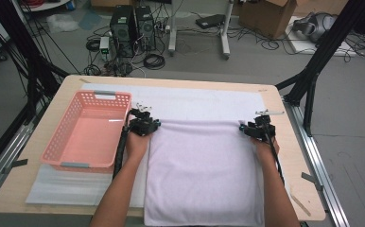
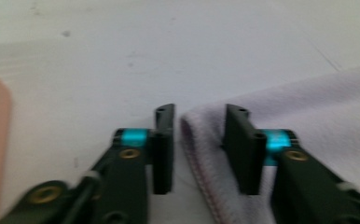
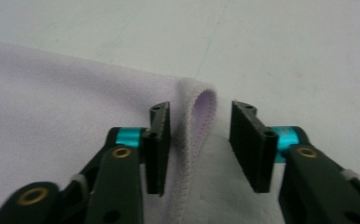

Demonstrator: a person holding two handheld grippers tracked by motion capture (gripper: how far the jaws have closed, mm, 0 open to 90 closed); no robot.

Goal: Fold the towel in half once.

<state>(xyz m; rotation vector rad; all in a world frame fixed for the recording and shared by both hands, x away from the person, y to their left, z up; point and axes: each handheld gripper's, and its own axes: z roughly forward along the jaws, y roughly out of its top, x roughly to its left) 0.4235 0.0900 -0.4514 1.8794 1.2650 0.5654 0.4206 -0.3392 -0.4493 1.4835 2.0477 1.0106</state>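
A pale lilac towel [image 1: 204, 170] lies flat on the table, folded, its far edge running between the two grippers. My left gripper [image 1: 145, 124] stands open at the towel's far left corner [image 2: 197, 135], which lies between its jaws without being pinched. My right gripper [image 1: 257, 126] is open too, with the raised fold of the far right corner [image 3: 201, 112] sitting in the gap between its jaws. A hand holds each gripper from behind, forearms resting over the towel.
An empty pink plastic basket [image 1: 60, 150] stands to the left of the towel, close to the left gripper. A white mat [image 1: 195, 101] covers the wooden tabletop [image 1: 291, 156]. Beyond the table are computer towers, cables and a cardboard box on the floor.
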